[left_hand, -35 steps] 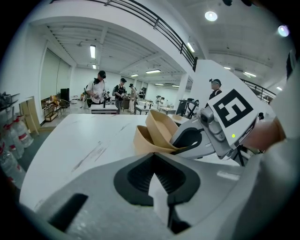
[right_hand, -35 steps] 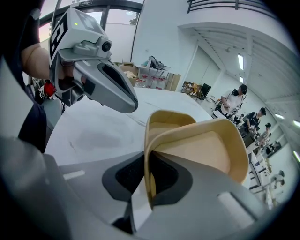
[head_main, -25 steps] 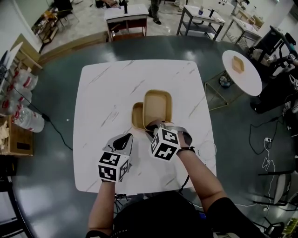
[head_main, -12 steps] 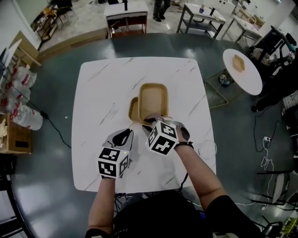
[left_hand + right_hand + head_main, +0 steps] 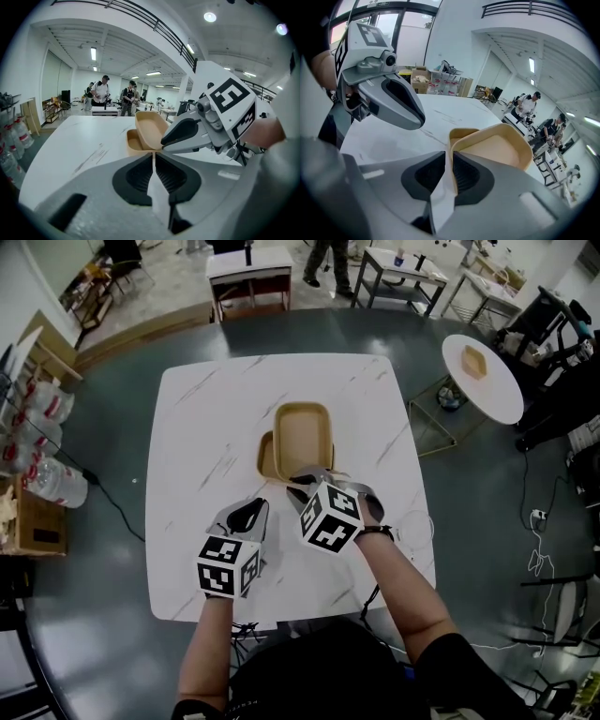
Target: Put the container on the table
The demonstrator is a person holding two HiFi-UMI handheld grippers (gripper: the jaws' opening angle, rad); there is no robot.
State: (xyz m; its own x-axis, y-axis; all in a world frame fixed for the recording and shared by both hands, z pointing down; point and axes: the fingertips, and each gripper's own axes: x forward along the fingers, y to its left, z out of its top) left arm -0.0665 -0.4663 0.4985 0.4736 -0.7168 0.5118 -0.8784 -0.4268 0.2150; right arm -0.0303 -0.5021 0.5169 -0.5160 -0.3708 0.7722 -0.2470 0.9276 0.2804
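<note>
Now container (image 5: 303, 439) in right hand-held gripper (image 5: 304, 487)

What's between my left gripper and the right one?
Nothing: head view shows only bare table between the left gripper and the right gripper holding the container.

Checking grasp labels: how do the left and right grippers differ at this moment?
The right gripper is shut on the rim of a tan container; the left gripper is shut on nothing. The right gripper reaches further onto the table; the left gripper hangs back, clear of the container. Both are shut.
</note>
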